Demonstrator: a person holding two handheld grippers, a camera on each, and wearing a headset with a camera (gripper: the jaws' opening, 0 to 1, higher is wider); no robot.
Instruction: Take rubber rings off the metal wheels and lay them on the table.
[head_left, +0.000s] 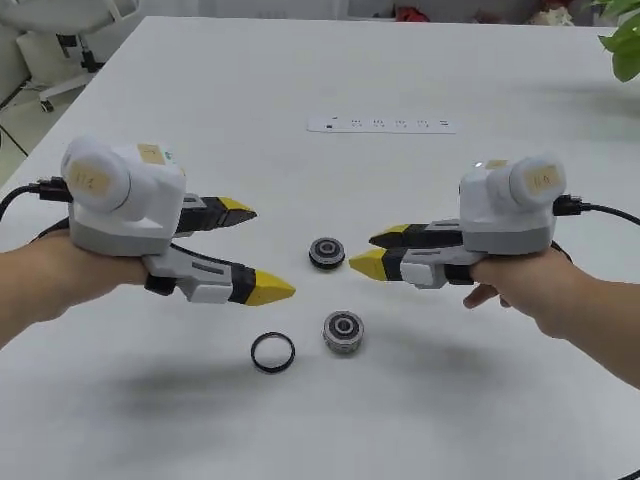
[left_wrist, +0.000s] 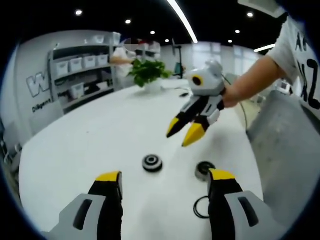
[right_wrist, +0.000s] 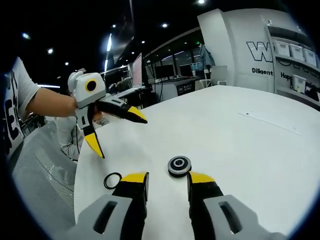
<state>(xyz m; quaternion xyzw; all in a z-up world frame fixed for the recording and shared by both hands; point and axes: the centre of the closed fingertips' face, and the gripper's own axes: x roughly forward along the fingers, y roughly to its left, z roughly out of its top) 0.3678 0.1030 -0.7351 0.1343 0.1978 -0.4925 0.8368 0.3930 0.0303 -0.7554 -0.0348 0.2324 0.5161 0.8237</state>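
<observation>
Two small metal wheels lie on the white table (head_left: 450, 400). The farther wheel (head_left: 327, 252) has a dark rim and lies between the two grippers' tips; I also see this wheel (left_wrist: 152, 162) (right_wrist: 179, 165) just ahead of each pair of jaws. The nearer wheel (head_left: 343, 331) (left_wrist: 204, 170) shows a grey metal rim. A loose black rubber ring (head_left: 272, 352) (left_wrist: 200, 207) (right_wrist: 113, 180) lies flat beside it. My left gripper (head_left: 258, 250) (left_wrist: 165, 176) hangs wide open above the table. Facing it, my right gripper (head_left: 372, 252) (right_wrist: 167, 177) is open more narrowly, holding nothing.
A white power strip (head_left: 380, 124) lies farther back on the table. Green plant leaves (head_left: 625, 40) stand at the far right corner and an office chair (head_left: 70, 30) beyond the far left edge. Shelves with bins (left_wrist: 75, 70) line the room.
</observation>
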